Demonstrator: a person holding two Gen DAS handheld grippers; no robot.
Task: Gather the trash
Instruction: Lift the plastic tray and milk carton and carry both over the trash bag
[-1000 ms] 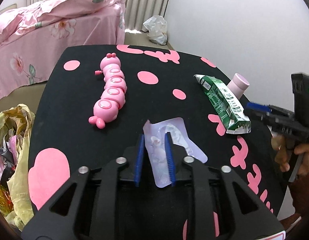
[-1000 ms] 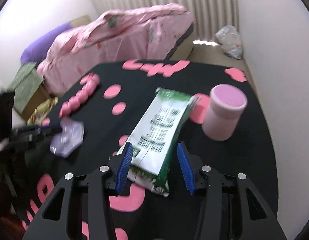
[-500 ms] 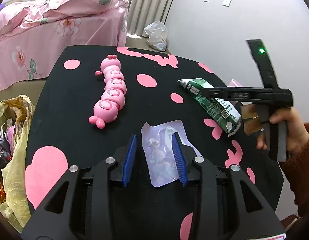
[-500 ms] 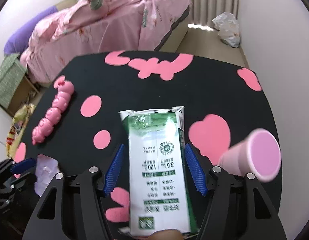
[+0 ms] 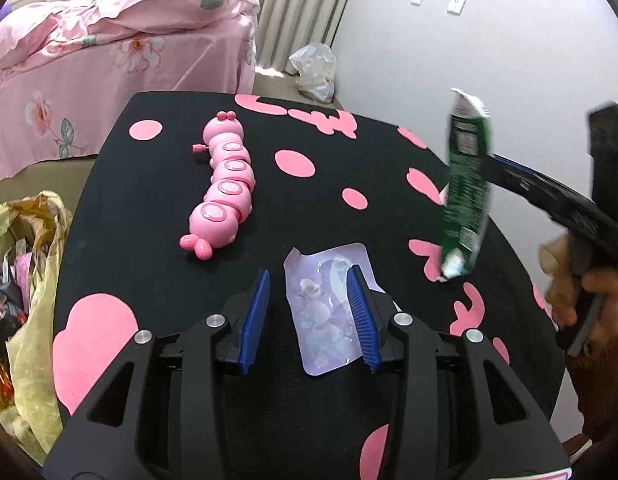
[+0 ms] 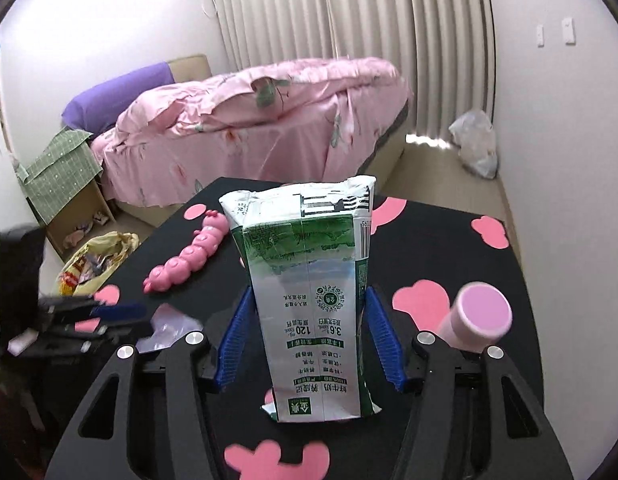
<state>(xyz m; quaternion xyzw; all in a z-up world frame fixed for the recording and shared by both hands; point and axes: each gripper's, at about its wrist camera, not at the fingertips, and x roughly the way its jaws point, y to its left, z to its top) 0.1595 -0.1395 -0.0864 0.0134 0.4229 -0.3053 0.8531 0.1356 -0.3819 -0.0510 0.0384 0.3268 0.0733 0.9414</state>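
- Our right tongs (image 6: 311,344) are grasping the carton (image 6: 313,300) at center frame, jaws closing on its sides, and lifting it off the table (image 6: 449,248).
- Our left tongs (image 5: 309,320) are standing released, jaws opening; the wrapper (image 5: 329,312) is lying flat between them at lower center, with the right pad on or over its edge.
- Toward the task, nothing is bagged yet: the carton is in the air, the wrapper is waiting on the table, and the bag (image 5: 25,264) is sitting at the left edge of the frame.
- The caterpillar (image 5: 225,188) and the cup (image 6: 479,316) are likely staying put.
- Compared with a second ago, the carton is no longer lying at the table's right side, and our left tongs have let go of the wrapper.
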